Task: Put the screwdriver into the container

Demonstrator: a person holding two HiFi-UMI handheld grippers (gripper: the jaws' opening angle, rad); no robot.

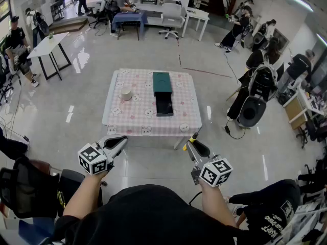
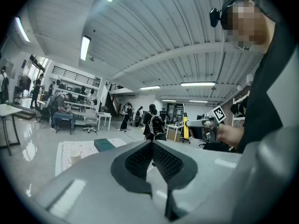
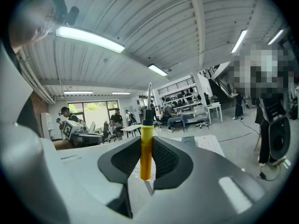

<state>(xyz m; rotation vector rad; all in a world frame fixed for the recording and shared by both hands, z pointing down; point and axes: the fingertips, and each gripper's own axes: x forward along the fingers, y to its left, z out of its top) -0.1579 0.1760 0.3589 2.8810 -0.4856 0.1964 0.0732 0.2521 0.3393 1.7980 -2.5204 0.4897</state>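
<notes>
A person is clamping a screwdriver [image 3: 146, 149] in the right gripper [image 3: 145, 146]. The jaws are pinching its yellow handle, while the black collar and bare metal shaft are standing clear above the pads. The left gripper [image 2: 152, 147] is riding alongside, jaws pressed together on nothing. The tool is looking light and rigid. Its smooth plastic handle may be prone to pivoting in a two-sided pinch, so the middle of the handle is probably the safest place to hold, leaving the tip free to lead. Ahead, well apart from both grippers, a table [image 1: 189, 114] in a pink checked cloth is carrying the dark green container [image 1: 162, 82], its black open tray [image 1: 164, 106] facing the person. A pale cup [image 1: 126, 93] is sitting nearby on the left gripper's side. Beyond, other people are working at desks.
</notes>
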